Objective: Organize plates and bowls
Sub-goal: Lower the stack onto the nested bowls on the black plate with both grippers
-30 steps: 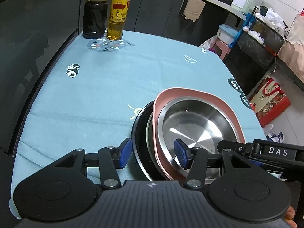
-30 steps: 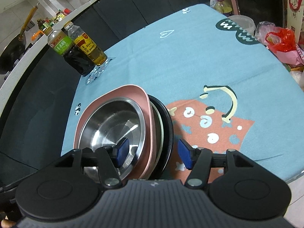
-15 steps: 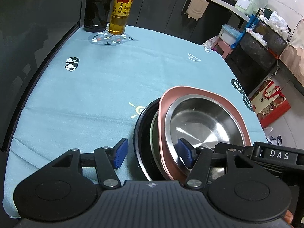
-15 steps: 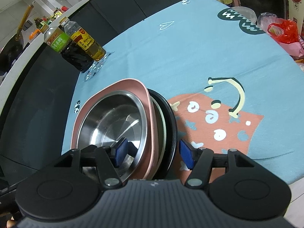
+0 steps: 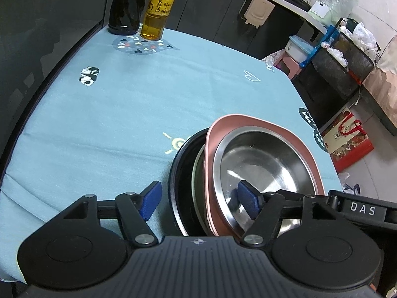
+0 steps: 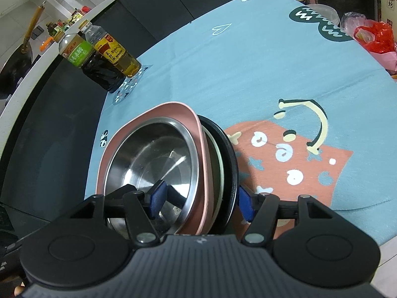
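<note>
The blue-padded fingers [image 5: 150, 200] of the left gripper [image 5: 198, 200] are opening and stand wide apart. The left pad is over the light blue printed tablecloth [image 5: 111, 114], clear of the dishes; the right pad hangs inside the shiny round stainless steel bowl [image 5: 260, 164]. The near left rim of the stack is between them, but neither pad seems to press on it, so this gripper is released.

The task's dishes are one nested stack near the front edge of the table. The outermost is a black round plate [image 5: 181, 173]. In it sits a pale, thin-rimmed plate [image 5: 196, 173], then a pink rounded-square plastic bowl [image 5: 248, 120], and the steel bowl is on top, inside the pink one.

At the far left corner of the cloth stand two bottles, touching each other: a dark vinegar bottle with a green label [image 5: 126, 7] and a clear bottle of yellow oil with a red and yellow label [image 5: 158, 10].

In the right wrist view, the fingers [image 6: 157, 197] of the right gripper [image 6: 201, 200] are spread wide too. Its left pad is inside the steel bowl [image 6: 153, 159]. Its right pad is just outside the black plate [image 6: 229, 154], very close to the rim; I cannot tell if it touches. The pink bowl [image 6: 173, 106] and the pale plate [image 6: 219, 159] are between the pads. I see no squeezing, so I read this gripper as released around the right rim of the stack.
</note>
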A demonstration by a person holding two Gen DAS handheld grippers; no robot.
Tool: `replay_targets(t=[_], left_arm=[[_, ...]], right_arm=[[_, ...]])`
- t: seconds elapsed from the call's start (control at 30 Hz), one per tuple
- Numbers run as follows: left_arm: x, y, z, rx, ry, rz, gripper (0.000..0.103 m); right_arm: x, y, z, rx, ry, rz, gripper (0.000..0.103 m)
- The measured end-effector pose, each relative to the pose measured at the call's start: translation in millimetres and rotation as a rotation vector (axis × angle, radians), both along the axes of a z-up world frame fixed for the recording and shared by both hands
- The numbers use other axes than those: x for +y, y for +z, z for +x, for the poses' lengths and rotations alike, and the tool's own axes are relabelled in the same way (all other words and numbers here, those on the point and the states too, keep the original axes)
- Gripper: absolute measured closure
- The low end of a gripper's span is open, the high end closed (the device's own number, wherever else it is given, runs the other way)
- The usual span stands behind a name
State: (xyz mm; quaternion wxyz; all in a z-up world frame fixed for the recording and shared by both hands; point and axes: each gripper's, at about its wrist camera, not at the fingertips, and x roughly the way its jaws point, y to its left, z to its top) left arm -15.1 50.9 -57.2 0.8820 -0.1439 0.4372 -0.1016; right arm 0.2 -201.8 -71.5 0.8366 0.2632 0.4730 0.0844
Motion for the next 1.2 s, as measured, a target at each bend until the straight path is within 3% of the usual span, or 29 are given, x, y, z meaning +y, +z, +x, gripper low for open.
replay_targets(t=[0.33, 0.63, 1.2], left_arm=[[-1.6, -8.9, 1.6, 0.003, -0.033, -0.081, 0.034], [-1.1, -5.5, -0.8, -0.024, -0.031, -0.069, 0.043], [0.3, 0.3, 0.9, -0.035, -0.009, -0.065, 0.044]], right_arm=[[1.8, 0.5, 1.1, -0.005, -0.001, -0.007, 0.04], [8.4, 3.0, -0.9, -0.028, 0.011, -0.046, 0.04], [9.3, 7.4, 5.5, -0.028, 0.002, -0.04, 0.04]])
